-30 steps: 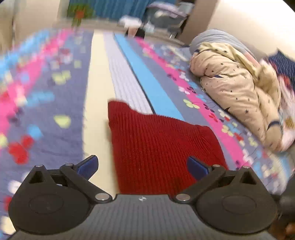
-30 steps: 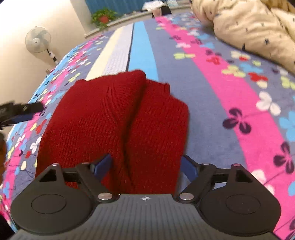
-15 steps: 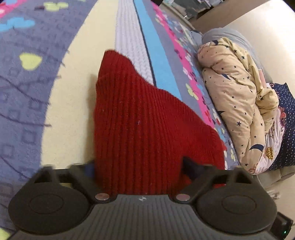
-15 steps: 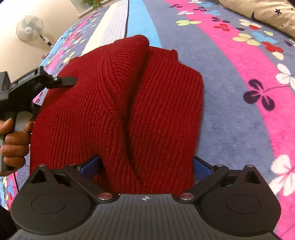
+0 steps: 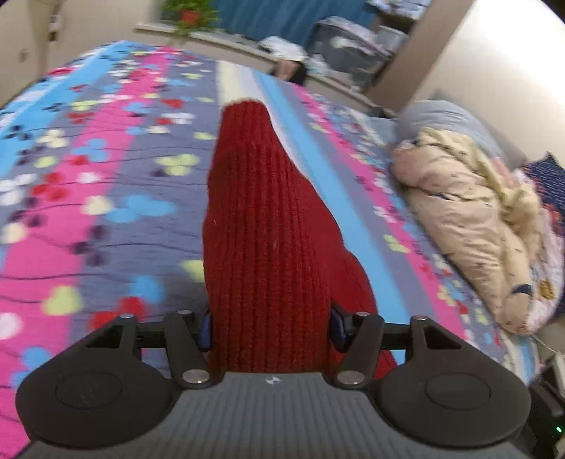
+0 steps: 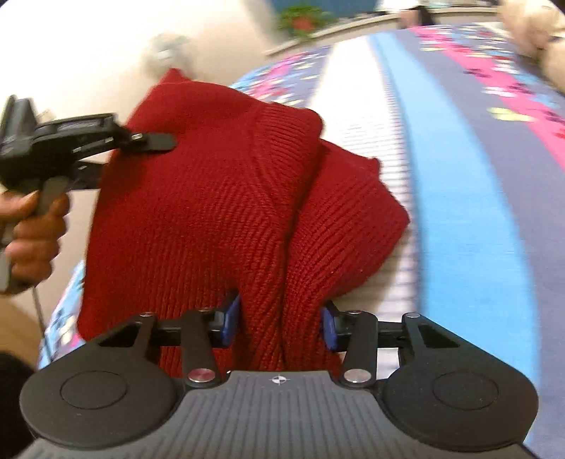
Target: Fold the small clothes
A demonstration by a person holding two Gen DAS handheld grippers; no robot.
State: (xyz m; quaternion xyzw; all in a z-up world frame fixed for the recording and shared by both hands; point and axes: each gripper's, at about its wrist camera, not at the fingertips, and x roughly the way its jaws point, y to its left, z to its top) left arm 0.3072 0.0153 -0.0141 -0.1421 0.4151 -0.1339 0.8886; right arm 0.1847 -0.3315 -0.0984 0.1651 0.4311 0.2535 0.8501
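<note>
Gripping, left wrist view: the left gripper (image 5: 270, 326) is clamped on one red knit garment (image 5: 261, 240); its jaws have just been closing, and both blue pads (image 5: 204, 330) press the wool from either side.
Garment, left wrist view: ribbed dark red knit, bunched into a tall narrow ridge that runs straight ahead of the fingers and tapers to a rounded tip.
Bed, left wrist view: one striped bedspread (image 5: 99, 197) with pink, blue and grey bands and small flowers, below and to both sides of the gripper.
Bedding, left wrist view: one cream quilt (image 5: 469, 219), rolled up, well off to the right of the gripper.
Grip, right wrist view: the right gripper (image 6: 279, 323) pinches a fold of the same garment (image 6: 219, 197); its jaws have just been closing, cloth between them.
Garment, right wrist view: lifted, two rounded lobes with a deep crease between, directly ahead of the fingers.
Other gripper, right wrist view: the left gripper (image 6: 155, 141) sits at the garment's left edge, held by one hand (image 6: 31, 226); motion blur makes its contact hard to judge here.
Plant, right wrist view: probably one potted plant (image 6: 300, 19), far ahead.
</note>
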